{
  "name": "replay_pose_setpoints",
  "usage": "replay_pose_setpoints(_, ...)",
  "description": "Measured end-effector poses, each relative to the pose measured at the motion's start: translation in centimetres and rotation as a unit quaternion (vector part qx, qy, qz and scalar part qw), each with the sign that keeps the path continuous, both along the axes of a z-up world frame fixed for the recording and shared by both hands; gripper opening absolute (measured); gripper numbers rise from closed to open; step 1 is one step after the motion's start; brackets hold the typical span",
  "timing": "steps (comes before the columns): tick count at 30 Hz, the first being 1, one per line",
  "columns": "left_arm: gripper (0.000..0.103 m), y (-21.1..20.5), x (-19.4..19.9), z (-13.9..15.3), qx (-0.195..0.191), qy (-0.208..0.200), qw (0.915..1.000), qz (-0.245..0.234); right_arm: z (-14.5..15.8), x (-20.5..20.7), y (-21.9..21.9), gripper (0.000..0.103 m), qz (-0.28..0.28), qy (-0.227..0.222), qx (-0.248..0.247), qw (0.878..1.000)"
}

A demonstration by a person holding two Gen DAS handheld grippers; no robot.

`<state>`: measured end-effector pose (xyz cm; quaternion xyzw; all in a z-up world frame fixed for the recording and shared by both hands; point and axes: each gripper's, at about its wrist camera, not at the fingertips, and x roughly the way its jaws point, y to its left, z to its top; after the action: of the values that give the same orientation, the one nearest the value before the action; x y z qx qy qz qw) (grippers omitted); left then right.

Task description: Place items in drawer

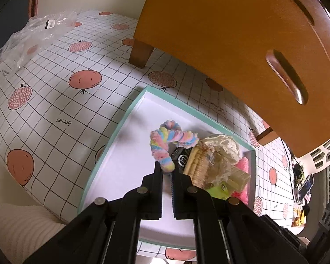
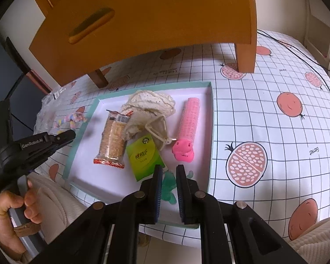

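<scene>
My left gripper (image 1: pixel 166 167) is shut on a pastel rainbow fuzzy rope (image 1: pixel 165 138), which curls up above the white tray with the teal rim (image 1: pixel 112 136). My right gripper (image 2: pixel 169 169) is shut on a soft green item (image 2: pixel 168 184) over the tray's (image 2: pixel 210 132) near edge. In the tray lie a cracker pack (image 2: pixel 112 138), a cream lace cloth (image 2: pixel 149 105), a green box (image 2: pixel 145 158) and a pink roller (image 2: pixel 188 123). Behind the tray stands the wooden drawer cabinet (image 2: pixel 143 22), its slot-handled drawer (image 1: pixel 286 77) closed.
The table has a grid cloth printed with pomegranates (image 2: pixel 246 162). A clear plastic bag (image 1: pixel 33 37) lies at the far left. Black cables (image 2: pixel 297 50) run across the far right. A hand (image 2: pixel 11 202) grips the left tool's handle.
</scene>
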<state>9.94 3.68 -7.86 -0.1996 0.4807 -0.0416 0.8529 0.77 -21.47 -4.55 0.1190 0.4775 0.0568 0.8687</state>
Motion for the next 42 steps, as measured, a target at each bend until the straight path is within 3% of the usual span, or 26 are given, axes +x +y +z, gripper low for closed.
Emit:
replay_pose_setpoints(9,0.006,-0.8,-1.2,4.8,-0.002,-0.046,0.9984,-0.034,5.3,0.3,0.6,0.013,0.01,-0.051,0.001,0.999)
replay_pose_setpoints(16,0.006,-2.1,-1.3,11.3,-0.024,-0.107,0.9919,-0.064,13.1,1.4,1.4,0.013,0.032,-0.116,-0.006,0.993)
replay_pose_setpoints(22,0.006,-3.2,-0.9,17.9,-0.032,-0.174,0.9791,-0.101,20.4,2.9,2.1,0.013,0.051,-0.172,-0.022,0.983)
replay_pose_setpoints(30,0.006,-4.4,1.4,23.7,-0.018,-0.211,0.9689,-0.129,28.5,5.8,3.0,0.013,0.061,-0.224,-0.062,0.971)
replay_pose_setpoints(36,0.006,-4.6,3.7,25.8,0.004,-0.216,0.968,-0.128,30.2,8.0,3.2,0.013,0.061,-0.222,-0.094,0.969)
replay_pose_setpoints(42,0.006,-4.5,5.5,25.6,0.015,-0.199,0.9719,-0.126,29.5,10.4,2.8,0.013,0.05,-0.203,-0.107,0.972)
